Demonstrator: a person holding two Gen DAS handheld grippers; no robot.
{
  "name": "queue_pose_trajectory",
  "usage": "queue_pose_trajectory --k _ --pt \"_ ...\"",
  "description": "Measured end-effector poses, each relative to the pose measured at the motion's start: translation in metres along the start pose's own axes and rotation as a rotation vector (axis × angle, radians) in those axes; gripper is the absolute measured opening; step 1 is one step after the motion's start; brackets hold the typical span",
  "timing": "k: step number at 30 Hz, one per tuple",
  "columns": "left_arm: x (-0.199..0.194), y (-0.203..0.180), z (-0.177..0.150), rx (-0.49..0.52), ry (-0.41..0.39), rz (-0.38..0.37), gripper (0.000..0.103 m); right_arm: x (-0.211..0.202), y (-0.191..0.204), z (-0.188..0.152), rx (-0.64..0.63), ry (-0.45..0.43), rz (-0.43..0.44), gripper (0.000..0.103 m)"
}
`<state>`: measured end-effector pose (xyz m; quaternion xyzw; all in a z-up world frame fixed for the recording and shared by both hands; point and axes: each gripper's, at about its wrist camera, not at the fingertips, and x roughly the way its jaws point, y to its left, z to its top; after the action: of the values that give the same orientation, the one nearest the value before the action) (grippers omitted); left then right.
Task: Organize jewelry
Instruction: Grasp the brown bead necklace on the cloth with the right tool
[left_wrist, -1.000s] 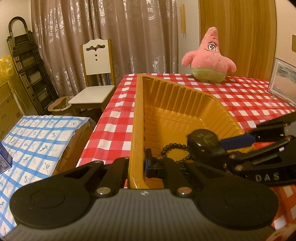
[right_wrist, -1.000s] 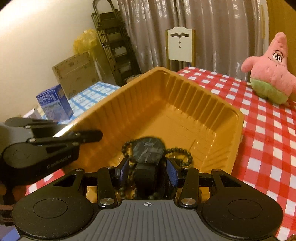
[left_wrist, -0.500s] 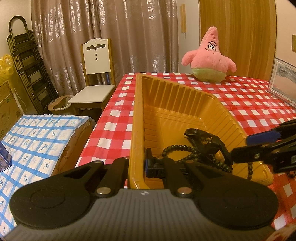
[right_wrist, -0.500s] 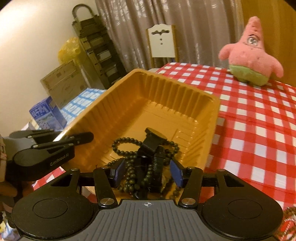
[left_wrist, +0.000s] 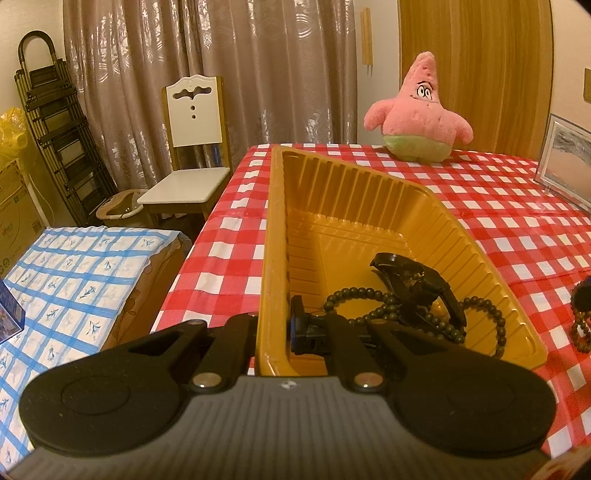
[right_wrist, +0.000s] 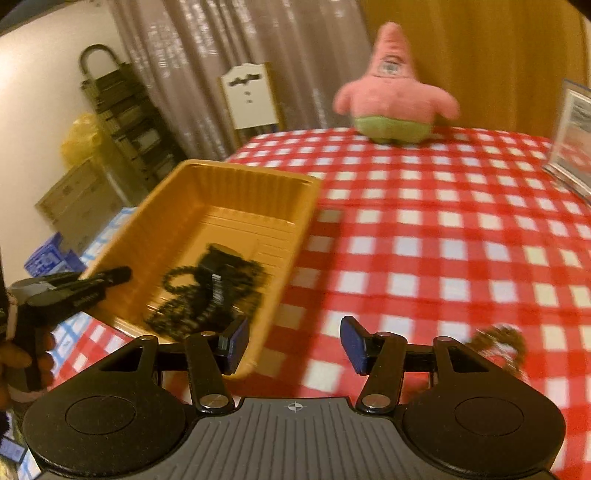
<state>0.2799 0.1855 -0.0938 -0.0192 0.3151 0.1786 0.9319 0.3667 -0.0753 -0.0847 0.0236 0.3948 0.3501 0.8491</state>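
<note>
The left claw (left_wrist: 275, 328) is clamped on the near-left wall of the yellow tray (left_wrist: 275, 221), steadying it. Inside the tray lie a black watch (left_wrist: 413, 280) and a dark bead string (left_wrist: 373, 306), tangled together. The right claw (right_wrist: 293, 341) hangs open and empty beside the tray. A loose bracelet (right_wrist: 498, 341) lies on the checked cloth to its right, so the right claw is nearer it.

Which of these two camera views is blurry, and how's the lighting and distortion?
Right wrist view: motion-blurred, smearing the watch and beads in the yellow tray and the plush; only the right gripper stays sharp. Left wrist view: sharp on the tray. Both: warm dim indoor light, fisheye bending at the edges.
</note>
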Motion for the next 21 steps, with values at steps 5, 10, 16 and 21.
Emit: queue_pose_trajectory --k 5,10,16,21 --pt "0.000 0.000 -0.001 -0.002 0.001 0.001 0.003 -0.018 -0.026 -0.010 0.042 0.015 -0.072 0.055" --pt "0.000 0.001 -0.001 0.000 -0.001 0.000 0.003 -0.033 -0.048 -0.018 0.061 0.025 -0.145 0.055" --pt "-0.001 0.001 -0.002 -0.001 -0.001 0.001 0.003 -0.044 -0.064 -0.025 0.077 0.024 -0.201 0.055" --pt "-0.001 0.001 -0.003 0.002 -0.002 0.002 0.003 -0.048 -0.080 -0.026 0.101 0.014 -0.246 0.055"
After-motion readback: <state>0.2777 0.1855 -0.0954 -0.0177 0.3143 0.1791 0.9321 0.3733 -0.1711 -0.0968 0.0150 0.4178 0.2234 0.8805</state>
